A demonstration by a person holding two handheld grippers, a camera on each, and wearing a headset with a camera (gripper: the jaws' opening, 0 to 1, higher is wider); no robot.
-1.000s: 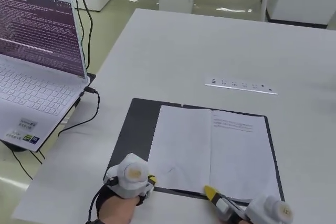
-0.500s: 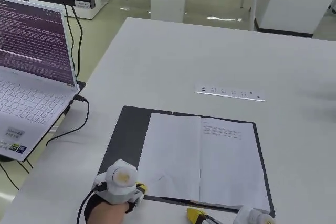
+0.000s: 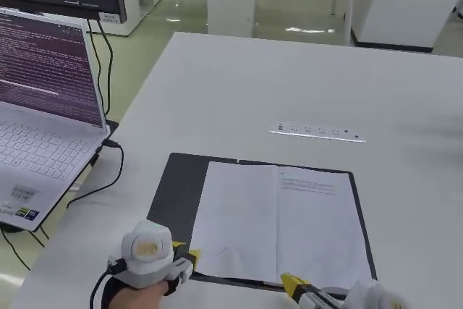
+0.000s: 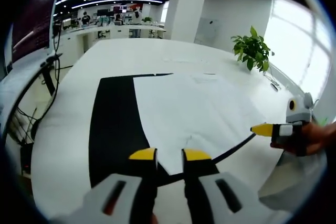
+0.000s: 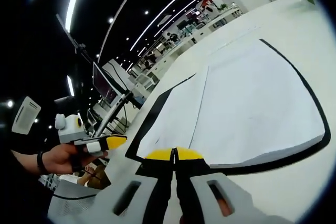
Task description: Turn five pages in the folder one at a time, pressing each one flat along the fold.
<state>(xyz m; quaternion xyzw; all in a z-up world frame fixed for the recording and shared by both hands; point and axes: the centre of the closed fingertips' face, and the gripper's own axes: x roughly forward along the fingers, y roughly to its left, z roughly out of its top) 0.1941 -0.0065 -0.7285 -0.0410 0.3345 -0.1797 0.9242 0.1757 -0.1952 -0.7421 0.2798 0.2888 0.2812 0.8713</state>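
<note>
Open black folder with white paper pages (image 3: 181,186) lies flat on the white surface (image 3: 275,77). The right gripper (image 3: 291,283), jaws pressed together, empty, has come up to its near edge; the left gripper (image 4: 169,154), jaws slightly spread, stays at the near left corner

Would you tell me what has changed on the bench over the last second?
Mostly the camera shifted. The right hand-held gripper drew back off the near edge of the folder, then returned to it by the fold. The left hand-held gripper stays at the near corner of the left page. No page turned; nothing visibly gripped.
</note>
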